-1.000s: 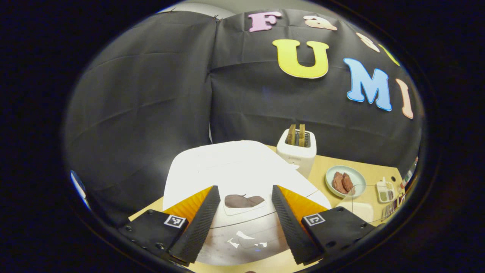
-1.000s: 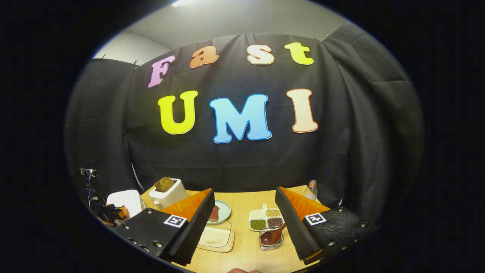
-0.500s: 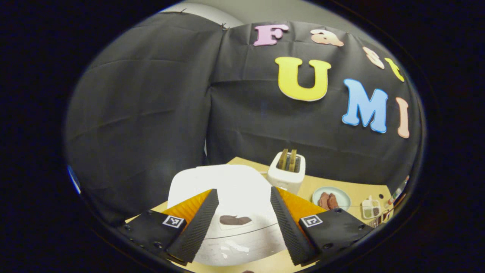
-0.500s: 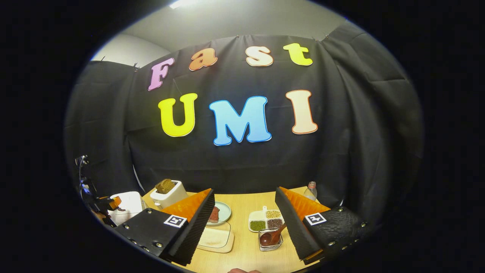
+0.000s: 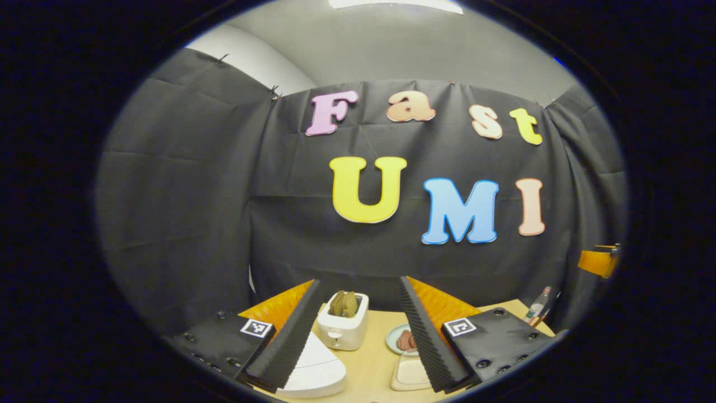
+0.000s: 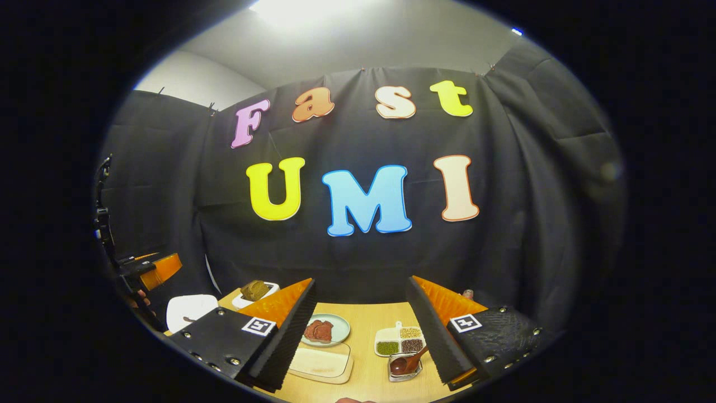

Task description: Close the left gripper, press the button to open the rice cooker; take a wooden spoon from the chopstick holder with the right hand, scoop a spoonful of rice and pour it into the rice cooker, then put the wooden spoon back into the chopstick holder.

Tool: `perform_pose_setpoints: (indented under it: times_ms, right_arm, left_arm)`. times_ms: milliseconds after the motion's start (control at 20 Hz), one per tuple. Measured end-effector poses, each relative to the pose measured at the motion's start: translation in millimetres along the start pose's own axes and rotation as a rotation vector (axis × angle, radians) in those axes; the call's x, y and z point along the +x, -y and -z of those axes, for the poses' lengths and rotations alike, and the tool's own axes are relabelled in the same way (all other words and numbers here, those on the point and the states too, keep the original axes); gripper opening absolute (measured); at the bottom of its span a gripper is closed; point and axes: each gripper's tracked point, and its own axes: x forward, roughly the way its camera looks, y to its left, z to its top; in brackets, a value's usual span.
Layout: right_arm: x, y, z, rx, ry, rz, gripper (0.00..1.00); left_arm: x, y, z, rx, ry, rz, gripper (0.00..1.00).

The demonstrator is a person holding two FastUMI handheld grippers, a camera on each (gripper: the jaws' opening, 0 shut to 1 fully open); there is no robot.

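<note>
The white rice cooker [image 5: 313, 372] sits with its lid down at the bottom of the left gripper view, partly behind one finger. My left gripper [image 5: 358, 283] hangs open well above it, holding nothing. My right gripper [image 6: 361, 282] is open too, above the table's front. Below it stands a small glass chopstick holder [image 6: 401, 370] with a dark wooden spoon [image 6: 407, 362] leaning in it. A shallow clear box of pale rice [image 6: 321, 361] lies left of the holder. The rice cooker [image 6: 190, 310] also appears far left in the right gripper view, under the left gripper [image 6: 151, 268].
A white toaster [image 5: 342, 324] with bread stands behind the cooker. A pale plate with brown pieces [image 6: 324, 330] and a divided dish of beans [image 6: 400, 340] lie mid-table. A bottle [image 5: 537, 305] stands at the back right. The other gripper [image 5: 598, 262] shows at the far right.
My left gripper has lifted and drawn back from just over the cooker's lid, so the cooker drops low in its view. The right gripper has tilted up slightly. Both stay open.
</note>
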Motion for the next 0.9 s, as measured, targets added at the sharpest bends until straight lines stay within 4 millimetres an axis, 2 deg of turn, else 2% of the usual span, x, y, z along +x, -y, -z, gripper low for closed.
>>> perform_pose_setpoints:
  times_ms: [150, 300, 400, 550, 900]
  right_arm:
    - [-14.4, -15.5, -11.1, -0.012, 0.021, -0.014, 0.97]
    - [-27.6, -25.9, -12.1, -0.002, 0.027, -0.023, 0.97]
    - [-34.6, -32.4, -10.8, 0.004, 0.027, -0.018, 0.98]
    - [-43.5, -35.5, -8.2, 0.002, 0.024, 0.0, 0.98]
    - [-58.7, -46.9, -5.8, 0.008, 0.03, 0.043, 0.98]
  left_arm:
    - [-28.8, 39.2, -12.7, -0.001, 0.035, 0.08, 0.96]
    - [-38.3, 61.1, -9.5, -0.006, 0.029, 0.141, 0.95]
    - [-39.4, 60.7, -6.2, 0.003, 0.023, 0.158, 0.95]
    - [-38.6, 47.3, -4.5, -0.018, 0.013, 0.161, 0.95]
    - [-56.9, 38.2, 1.1, -0.002, 0.017, 0.217, 0.96]
